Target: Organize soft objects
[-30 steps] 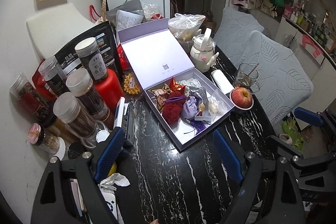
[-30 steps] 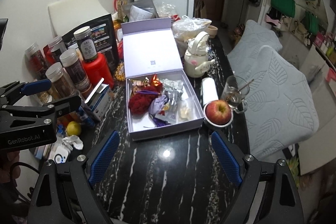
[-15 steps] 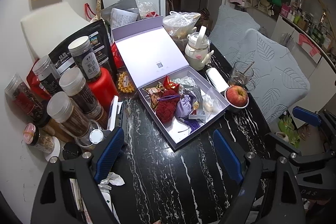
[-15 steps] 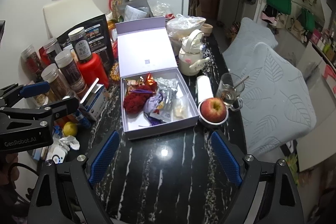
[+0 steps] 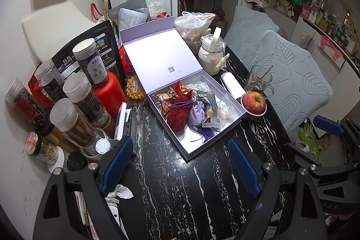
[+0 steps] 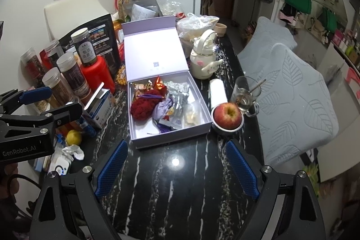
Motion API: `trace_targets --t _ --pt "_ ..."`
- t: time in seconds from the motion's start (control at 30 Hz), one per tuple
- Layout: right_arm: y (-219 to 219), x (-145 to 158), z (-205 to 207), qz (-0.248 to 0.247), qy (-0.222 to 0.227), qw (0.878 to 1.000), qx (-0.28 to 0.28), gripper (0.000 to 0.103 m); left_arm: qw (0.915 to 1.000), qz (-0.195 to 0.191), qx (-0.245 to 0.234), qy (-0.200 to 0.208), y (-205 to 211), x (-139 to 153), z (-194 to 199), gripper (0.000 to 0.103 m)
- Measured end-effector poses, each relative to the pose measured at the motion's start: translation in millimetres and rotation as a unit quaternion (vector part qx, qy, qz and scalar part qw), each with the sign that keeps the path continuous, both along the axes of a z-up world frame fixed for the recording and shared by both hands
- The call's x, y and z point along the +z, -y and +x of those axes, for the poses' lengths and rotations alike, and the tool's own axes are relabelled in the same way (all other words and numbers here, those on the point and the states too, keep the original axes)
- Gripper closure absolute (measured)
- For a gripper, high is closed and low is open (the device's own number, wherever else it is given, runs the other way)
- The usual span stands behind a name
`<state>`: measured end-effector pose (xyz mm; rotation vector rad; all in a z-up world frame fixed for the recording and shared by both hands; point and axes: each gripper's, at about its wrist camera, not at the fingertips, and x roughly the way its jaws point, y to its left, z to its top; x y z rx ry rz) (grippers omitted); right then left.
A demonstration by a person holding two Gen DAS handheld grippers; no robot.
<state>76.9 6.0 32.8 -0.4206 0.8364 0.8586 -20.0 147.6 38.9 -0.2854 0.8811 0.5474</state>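
Note:
An open lavender box [image 5: 213,141] [image 6: 171,138] sits mid-table with its lid raised. Inside lie a red knit pouch [image 5: 177,115] [image 6: 141,108], a lilac satin pouch [image 5: 196,114] [image 6: 163,109] with a purple tassel [image 5: 207,133], silver foil packs [image 5: 210,100] [image 6: 180,93] and small snack packets. My left gripper [image 5: 180,142] hangs open just short of the box's near corner, nothing between its blue pads. My right gripper [image 6: 176,145] is open too, above the black marble table [image 6: 180,195] in front of the box.
Several tall jars [image 5: 72,118] and a red can [image 5: 110,89] crowd the left. An apple in a bowl [image 5: 253,101], a glass mug [image 5: 258,81], a white roll and a teapot [image 5: 212,55] stand right of the box. Grey cushioned chairs [image 5: 292,82] line the right edge.

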Motion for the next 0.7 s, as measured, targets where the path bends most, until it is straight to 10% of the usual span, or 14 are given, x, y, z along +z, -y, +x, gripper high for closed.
trace_targets --t 0.7 --pt "2.4 -3.6 1.0 -0.002 0.002 1.000 -0.003 0.013 1.0000 -0.005 0.000 -0.004 0.8 -1.0 0.2 0.016"
